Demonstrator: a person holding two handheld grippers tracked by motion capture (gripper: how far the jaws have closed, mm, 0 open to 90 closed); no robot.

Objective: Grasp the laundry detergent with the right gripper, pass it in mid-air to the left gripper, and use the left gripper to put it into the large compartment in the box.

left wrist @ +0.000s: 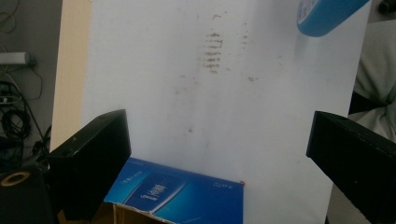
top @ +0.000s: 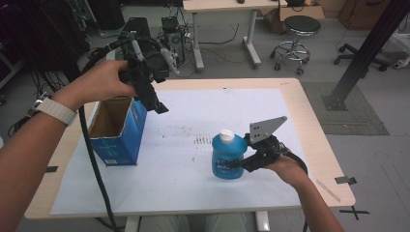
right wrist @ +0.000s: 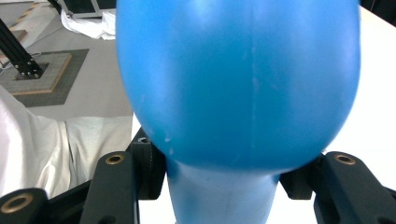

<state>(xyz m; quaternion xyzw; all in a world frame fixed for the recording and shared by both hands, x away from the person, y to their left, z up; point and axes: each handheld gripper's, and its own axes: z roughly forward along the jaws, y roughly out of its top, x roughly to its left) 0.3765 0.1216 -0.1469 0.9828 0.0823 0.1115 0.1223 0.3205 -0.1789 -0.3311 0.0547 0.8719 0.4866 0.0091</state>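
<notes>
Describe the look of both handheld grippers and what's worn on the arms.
Both grippers, left gripper and right gripper, are black with blocky black jaws. The right carries a grey three-cornered plate with holes, and brass-coloured bushings. A black cable trails from the left. A light-banded wristwatch sits on the left wrist.

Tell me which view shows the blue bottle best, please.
The high view: the whole blue bottle with its white cap stands there, gripped by the right gripper. The right gripper view gives a close blue bulge; the left gripper view catches one end at its top edge.
</notes>
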